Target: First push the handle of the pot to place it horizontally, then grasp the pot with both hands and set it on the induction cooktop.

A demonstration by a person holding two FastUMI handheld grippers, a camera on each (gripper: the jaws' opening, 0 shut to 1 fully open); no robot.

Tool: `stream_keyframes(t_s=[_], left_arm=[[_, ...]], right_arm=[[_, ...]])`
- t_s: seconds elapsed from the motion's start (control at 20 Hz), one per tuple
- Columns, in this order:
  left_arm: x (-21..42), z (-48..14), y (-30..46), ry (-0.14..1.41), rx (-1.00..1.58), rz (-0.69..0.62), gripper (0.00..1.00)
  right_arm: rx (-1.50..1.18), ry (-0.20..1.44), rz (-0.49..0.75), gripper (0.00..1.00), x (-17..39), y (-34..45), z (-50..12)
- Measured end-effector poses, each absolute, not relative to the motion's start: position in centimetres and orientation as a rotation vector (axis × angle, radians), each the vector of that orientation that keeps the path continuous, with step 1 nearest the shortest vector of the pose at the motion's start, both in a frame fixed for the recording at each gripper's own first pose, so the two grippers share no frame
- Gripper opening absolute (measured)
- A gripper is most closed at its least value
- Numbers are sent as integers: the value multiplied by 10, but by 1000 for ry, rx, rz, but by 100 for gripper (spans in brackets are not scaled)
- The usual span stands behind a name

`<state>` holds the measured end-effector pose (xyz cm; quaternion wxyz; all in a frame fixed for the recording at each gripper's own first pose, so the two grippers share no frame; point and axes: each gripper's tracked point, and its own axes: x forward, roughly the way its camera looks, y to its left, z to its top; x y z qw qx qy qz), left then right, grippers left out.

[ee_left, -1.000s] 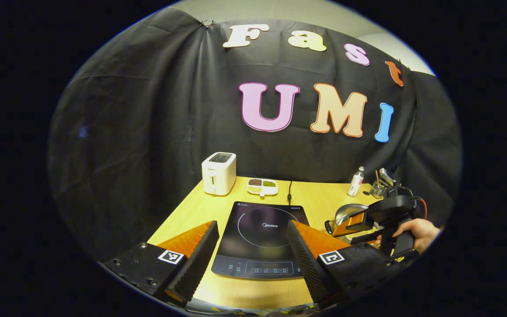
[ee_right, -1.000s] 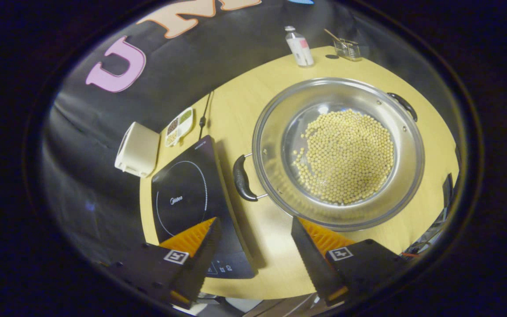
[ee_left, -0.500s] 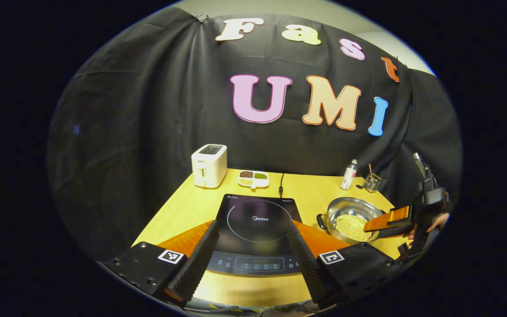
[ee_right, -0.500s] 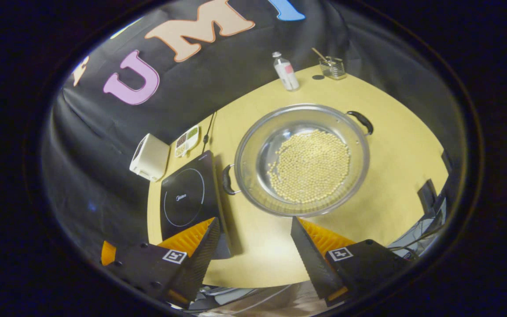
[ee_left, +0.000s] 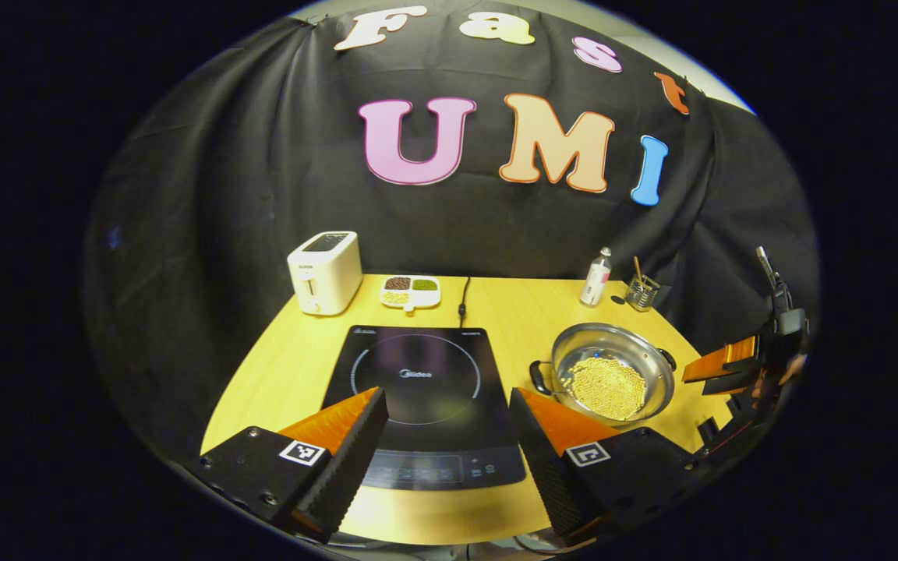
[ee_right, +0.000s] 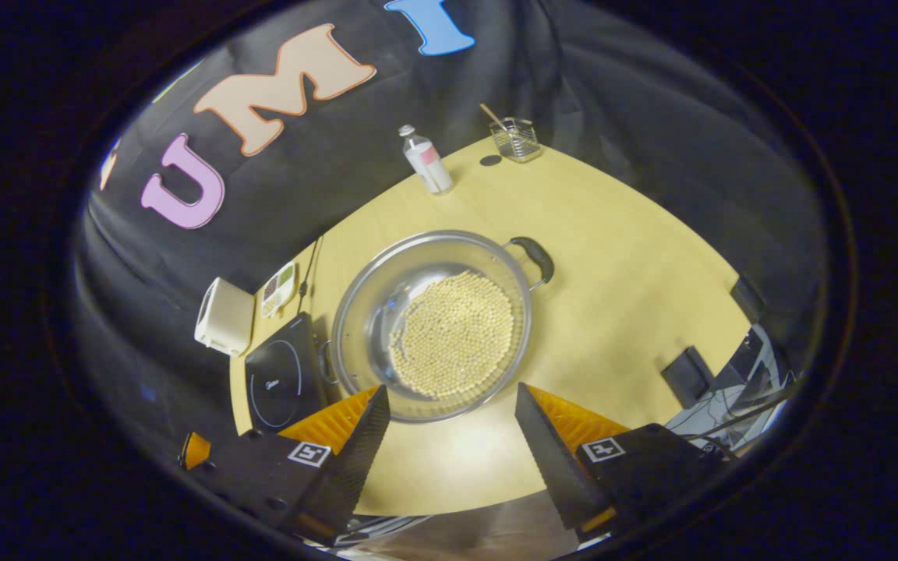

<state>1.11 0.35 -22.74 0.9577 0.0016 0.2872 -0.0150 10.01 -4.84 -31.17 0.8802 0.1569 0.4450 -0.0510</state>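
Hovering above the near edge of the tabletop [ee_left: 285,366], the left tool [ee_left: 449,444] stands wide, nothing between its fingers, looking out over the induction cooktop [ee_left: 418,389]. The right tool [ee_right: 453,444] is likewise wide and empty in its own view, held high over the pot [ee_right: 433,327]; in the left gripper view it hangs at the far right edge [ee_left: 718,366], clear of the pot [ee_left: 613,374].

Pot sits on the tabletop just right of the cooktop, not on it, with a bed of pale beans [ee_right: 453,331] inside. One black handle [ee_right: 535,261] points far-right in the right gripper view, the other [ee_left: 540,379] faces the cooktop. Likely reason for the high, open stance: neither tool has committed to a handle, so both are standing off with jaws ready.

Farther back: toaster [ee_left: 326,271], divided snack dish [ee_left: 411,291], power cord [ee_left: 463,300], small bottle [ee_left: 595,278], glass holder with a stick [ee_left: 640,292].

Against a second ago: the right tool has backed up and away, so the pot reads smaller and its far handle has swung round in view. The left tool has also drawn back, showing more tabletop.
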Motion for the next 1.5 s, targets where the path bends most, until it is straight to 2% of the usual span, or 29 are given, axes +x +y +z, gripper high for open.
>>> stream_keyframes(t_s=[0.15,0.2,0.25,0.35,0.4,0.45,0.5,0.55,0.6,0.65,0.75,0.8,0.85,0.9,0.95,1.0,1.15,1.2,1.25,1.3,1.4,1.45,1.5], left_arm=[[31,-245,-22,639,-4,-41,96],[38,-253,-30,661,-9,-37,96],[44,-261,-37,686,-15,-31,96],[57,-278,-53,723,-30,-22,96],[62,-287,-60,747,-36,-17,96],[66,-296,-67,772,-41,-9,96],[72,-305,-74,793,-50,-3,97],[76,-314,-81,821,-60,1,97],[79,-323,-87,847,-68,5,96],[82,-331,-93,868,-77,6,96],[90,-345,-105,912,-83,1,96],[94,-351,-109,930,-81,-1,96],[99,-358,-113,946,-78,-5,96],[103,-364,-117,966,-75,-7,96],[107,-369,-120,984,-70,-12,96],[111,-375,-123,1002,-60,-16,96],[118,-392,-125,1075,-21,-2,96],[121,-395,-127,1092,-16,-3,96],[124,-399,-128,1106,-11,0,100],[126,-403,-128,1125,-7,5,96],[126,-412,-125,1166,-5,19,96],[126,-418,-126,1187,-13,21,96],[125,-422,-127,1205,-25,20,96]], right_arm=[[329,954,-118,100,124,-75,-316],[331,964,-116,94,132,-82,-319],[331,981,-113,100,141,-90,-322],[328,1018,-105,100,158,-105,-332],[329,1035,-101,94,166,-111,-336],[334,1056,-94,94,176,-116,-342],[336,1075,-88,100,181,-121,-347],[336,1097,-78,94,188,-124,-353],[338,1118,-65,100,195,-127,-360],[343,1147,-48,94,199,-127,-366],[361,1193,-6,94,209,-124,-377],[365,1210,10,100,215,-122,-382],[362,1227,20,94,220,-122,-387],[357,1242,27,94,223,-123,-392],[360,1256,35,100,228,-123,-397],[368,1269,45,94,234,-122,-403],[367,1307,70,93,239,-120,-414],[361,1320,78,94,240,-119,-420],[357,1334,87,100,241,-118,-424],[356,1346,99,94,240,-117,-427],[352,1366,112,94,240,-115,-434],[352,1376,116,99,241,-113,-438],[354,1385,120,99,241,-113,-440]])
